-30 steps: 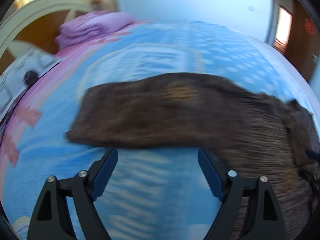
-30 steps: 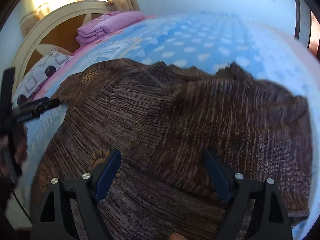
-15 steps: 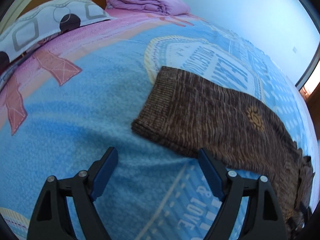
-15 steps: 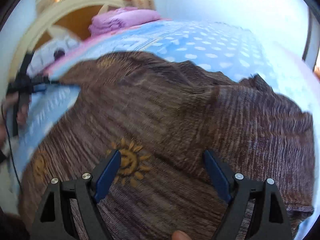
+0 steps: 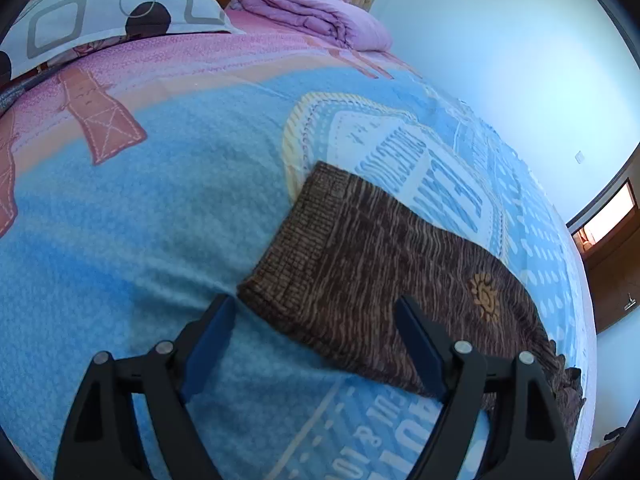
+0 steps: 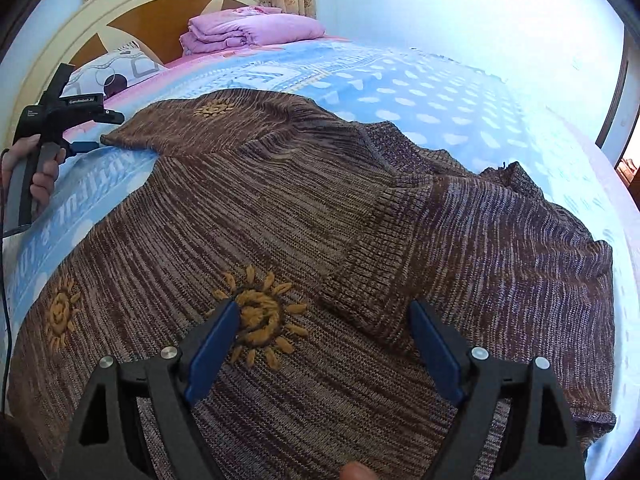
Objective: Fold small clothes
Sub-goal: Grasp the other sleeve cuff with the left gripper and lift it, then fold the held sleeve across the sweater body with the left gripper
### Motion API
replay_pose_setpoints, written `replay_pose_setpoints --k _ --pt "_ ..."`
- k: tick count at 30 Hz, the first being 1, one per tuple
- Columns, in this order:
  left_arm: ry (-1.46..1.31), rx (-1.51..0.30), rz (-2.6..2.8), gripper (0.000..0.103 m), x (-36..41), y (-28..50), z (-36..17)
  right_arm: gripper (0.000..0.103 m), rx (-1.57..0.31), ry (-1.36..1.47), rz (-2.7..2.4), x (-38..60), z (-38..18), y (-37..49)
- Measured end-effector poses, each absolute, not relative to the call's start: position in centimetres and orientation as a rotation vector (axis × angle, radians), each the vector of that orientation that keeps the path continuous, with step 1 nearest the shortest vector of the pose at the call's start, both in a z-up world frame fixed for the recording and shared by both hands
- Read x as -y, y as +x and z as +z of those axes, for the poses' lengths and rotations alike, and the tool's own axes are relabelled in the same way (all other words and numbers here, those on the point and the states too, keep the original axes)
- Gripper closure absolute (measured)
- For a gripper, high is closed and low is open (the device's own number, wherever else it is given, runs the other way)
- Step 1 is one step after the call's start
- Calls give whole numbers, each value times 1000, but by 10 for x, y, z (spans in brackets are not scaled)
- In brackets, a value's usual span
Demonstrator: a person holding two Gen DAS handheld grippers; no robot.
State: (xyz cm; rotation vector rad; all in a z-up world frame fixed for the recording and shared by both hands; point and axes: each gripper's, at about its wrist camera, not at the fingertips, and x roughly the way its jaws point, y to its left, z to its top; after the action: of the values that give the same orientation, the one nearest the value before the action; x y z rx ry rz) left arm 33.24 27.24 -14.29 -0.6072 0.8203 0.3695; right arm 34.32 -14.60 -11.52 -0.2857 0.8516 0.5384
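Observation:
A brown knit sweater [image 6: 280, 200] with orange sun embroidery lies spread on the bed. Its left sleeve [image 5: 380, 248] stretches out flat, ending in a ribbed cuff [image 5: 296, 248]. My left gripper [image 5: 314, 300] hovers at that cuff with its jaws closing. The cuff's near corner lies between them, and the pads are not pressing on it. A hand [image 6: 44, 172] holds that gripper's handle in the right wrist view. My right gripper [image 6: 323, 304] stands open just above the sweater's body, beside a sun motif [image 6: 260, 320]. The other sleeve's cuff [image 6: 360, 280] lies folded across the body.
A blue patterned blanket [image 5: 140, 220] covers the bed. A spotted pillow [image 5: 108, 12] and a folded pink quilt [image 5: 312, 8] lie by the wooden headboard [image 6: 132, 20]. A pale wall runs along the far side, with a doorway [image 5: 608, 216] at the right.
The left gripper swung along the sleeve to its cuff end and rolled. Its jaws narrowed a little. The right gripper shifted slightly over the sweater's body toward the sun motif.

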Motion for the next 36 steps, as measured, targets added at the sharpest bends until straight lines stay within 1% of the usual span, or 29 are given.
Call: replay_pose_setpoints --k 2,4,5,6,7,10,15,21,28,36 --pt "-608 -808 361 36 -273 335 -142 16 -849 -289 535 145 -115 343" --pt "-612 -811 347 63 -275 339 -143 16 -847 -291 533 145 -115 343" --pt "-618 -813 341 70 -275 340 -144 16 -846 -291 532 145 -115 343" --pt "-625 -819 336 84 -277 342 -145 15 -845 -291 532 144 -115 344" --pt "-634 -825 332 90 -278 343 -145 15 -845 -291 531 144 -115 344" --pt "-629 -802 323 94 -276 342 -139 15 -842 -291 530 145 -115 343" --pt "-546 -763 263 94 -254 344 -113 15 -842 -290 530 145 -116 343" --pt "-526 -741 167 94 -221 349 -84 14 -838 -288 526 146 -115 342" --pt "-518 -718 34 94 -162 357 -53 14 -833 -283 521 147 -115 341" --pt "-494 -725 -111 94 -90 366 -44 14 -830 -250 518 152 -113 341"
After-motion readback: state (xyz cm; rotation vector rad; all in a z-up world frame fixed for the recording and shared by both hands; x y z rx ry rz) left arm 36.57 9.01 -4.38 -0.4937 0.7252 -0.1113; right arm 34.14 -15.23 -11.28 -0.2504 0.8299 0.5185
